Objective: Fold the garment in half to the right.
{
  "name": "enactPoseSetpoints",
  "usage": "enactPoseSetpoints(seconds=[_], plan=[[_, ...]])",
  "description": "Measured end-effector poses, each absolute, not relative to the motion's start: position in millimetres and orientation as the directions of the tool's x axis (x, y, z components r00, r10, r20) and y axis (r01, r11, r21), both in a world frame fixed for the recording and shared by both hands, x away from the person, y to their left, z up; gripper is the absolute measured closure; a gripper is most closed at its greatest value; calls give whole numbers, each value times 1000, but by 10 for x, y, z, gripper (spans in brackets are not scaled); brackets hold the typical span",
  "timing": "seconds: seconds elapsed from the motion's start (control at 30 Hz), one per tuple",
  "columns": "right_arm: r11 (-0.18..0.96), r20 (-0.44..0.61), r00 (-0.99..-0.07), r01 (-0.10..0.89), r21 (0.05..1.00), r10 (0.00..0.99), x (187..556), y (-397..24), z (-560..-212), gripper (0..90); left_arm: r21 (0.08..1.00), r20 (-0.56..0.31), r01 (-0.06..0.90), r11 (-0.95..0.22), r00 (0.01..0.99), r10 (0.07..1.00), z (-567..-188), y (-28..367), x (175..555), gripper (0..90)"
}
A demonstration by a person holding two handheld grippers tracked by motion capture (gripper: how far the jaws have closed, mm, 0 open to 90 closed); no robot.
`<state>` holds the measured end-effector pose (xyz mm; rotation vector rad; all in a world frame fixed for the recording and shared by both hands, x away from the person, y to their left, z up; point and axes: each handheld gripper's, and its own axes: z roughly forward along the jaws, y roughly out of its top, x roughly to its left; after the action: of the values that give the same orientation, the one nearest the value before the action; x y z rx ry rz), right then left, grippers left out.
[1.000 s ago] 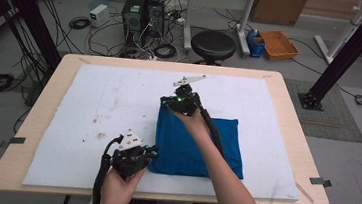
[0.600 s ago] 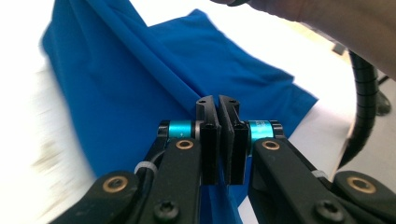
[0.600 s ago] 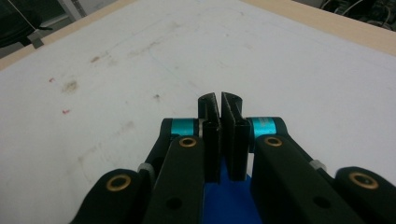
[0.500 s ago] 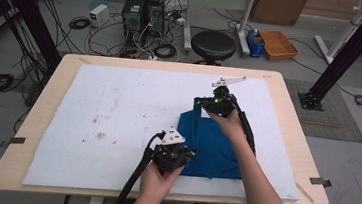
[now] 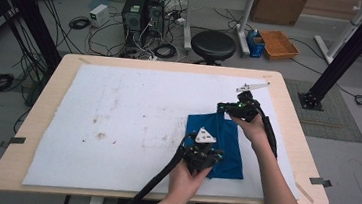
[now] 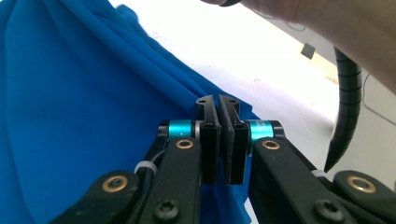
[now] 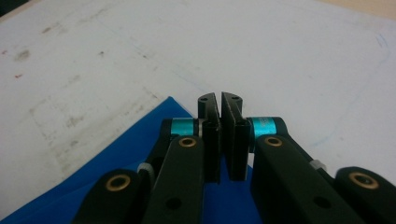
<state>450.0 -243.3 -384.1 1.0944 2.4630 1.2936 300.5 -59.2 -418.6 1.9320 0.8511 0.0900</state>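
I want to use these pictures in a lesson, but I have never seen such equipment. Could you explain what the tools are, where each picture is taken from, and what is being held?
No robot here: a person holds a handheld two-jaw gripper in each hand. One picture looks down from above the table; the other two come from cameras riding on each gripper, looking along its black jaws. On the table lies a stained white sheet with a blue cloth on it. The left gripper and the right gripper are each shut on the cloth's edge.
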Motion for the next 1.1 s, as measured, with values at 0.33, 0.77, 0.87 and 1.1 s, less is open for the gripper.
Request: enactPoseSetpoints(seconds=[0.33, 0.77, 0.87, 1.1], plan=[[395, 128, -677, 561, 728, 725, 4498, -2664, -3949, 864, 803, -285, 519, -293, 766, 576, -4253, -898, 3041, 867], [291, 104, -540, 595, 749, 835, 4309, -2811, -3944, 647, 836, -261, 482, -262, 769, 583, -4140, -671, 3086, 546], [304, 108, -545, 608, 733, 831, 4265, -2726, -4017, 657, 842, -236, 472, -262, 758, 608, -4095, -479, 3111, 545], [314, 95, -534, 622, 717, 840, 4264, -2738, -4152, 885, 843, -216, 487, -228, 696, 685, -4072, 34, 3204, 544]])
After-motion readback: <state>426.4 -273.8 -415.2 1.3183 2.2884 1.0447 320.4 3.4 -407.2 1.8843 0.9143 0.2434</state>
